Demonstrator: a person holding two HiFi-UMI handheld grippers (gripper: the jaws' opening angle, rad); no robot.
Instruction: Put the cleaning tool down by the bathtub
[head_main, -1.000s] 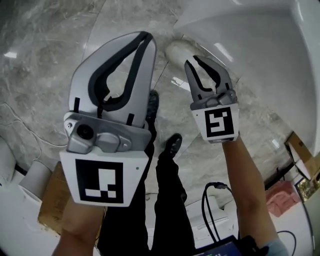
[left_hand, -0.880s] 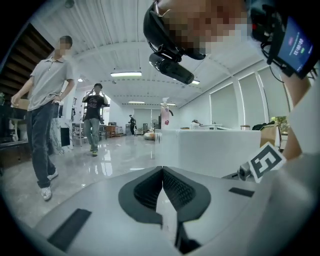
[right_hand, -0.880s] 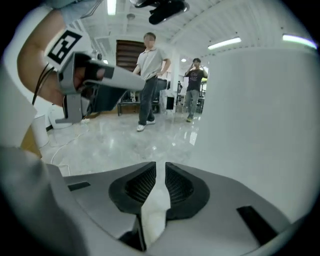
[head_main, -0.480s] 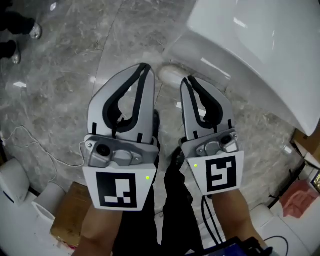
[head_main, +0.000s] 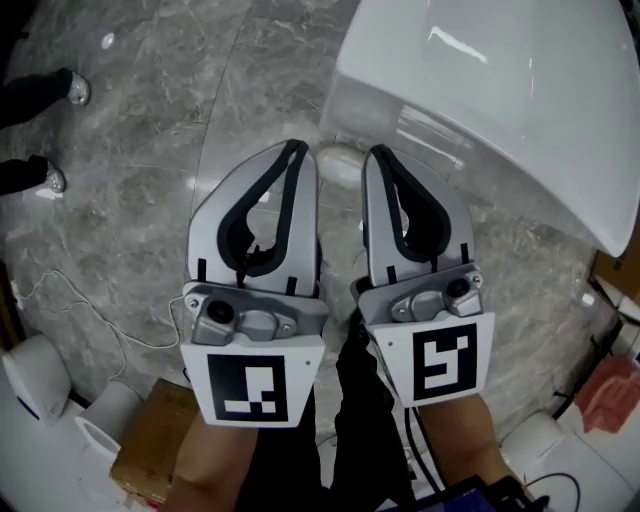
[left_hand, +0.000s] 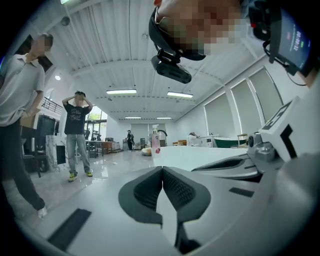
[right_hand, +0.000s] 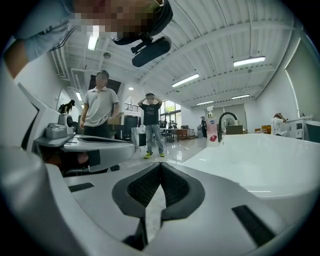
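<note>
- The left gripper (head_main: 295, 150) had its jaws closed, pads meeting at the tips. Nothing was between them and they touched nothing.
- The right gripper (head_main: 378, 153) had just been closing its jaws. They were shut tip to tip, also with nothing between them.
- Both grippers were held side by side with a narrow gap between them, tips aimed toward the foot of the bathtub (head_main: 500, 90) in the head view.
- The cleaning tool (head_main: 338, 160) was a pale rounded lump on the grey marble floor (head_main: 130, 130), right against the bathtub base. It lay just past both sets of tips and was partly hidden by them, with neither gripper on it.
- Its long axis seemed to run across the picture, along the bathtub base. I couldn't tell which end was the front.
- Writing: the left marker (head_main: 250, 390) and the right marker (head_main: 443, 362) were black-and-white square patterns with no words.
- A pump bottle (right_hand: 212, 131) stood upright on the bathtub rim, with a red spot and a blue mark. The print was too small to read.
- Two bystanders stood on the floor beyond: a person in a pale shirt (right_hand: 100, 107) and a person in a dark T-shirt (right_hand: 151, 122) with hands on head. The shirt print was unreadable.
- A cardboard box (head_main: 150, 445) and a thin cable (head_main: 100, 310) lay on the floor at the lower left of the head view.
</note>
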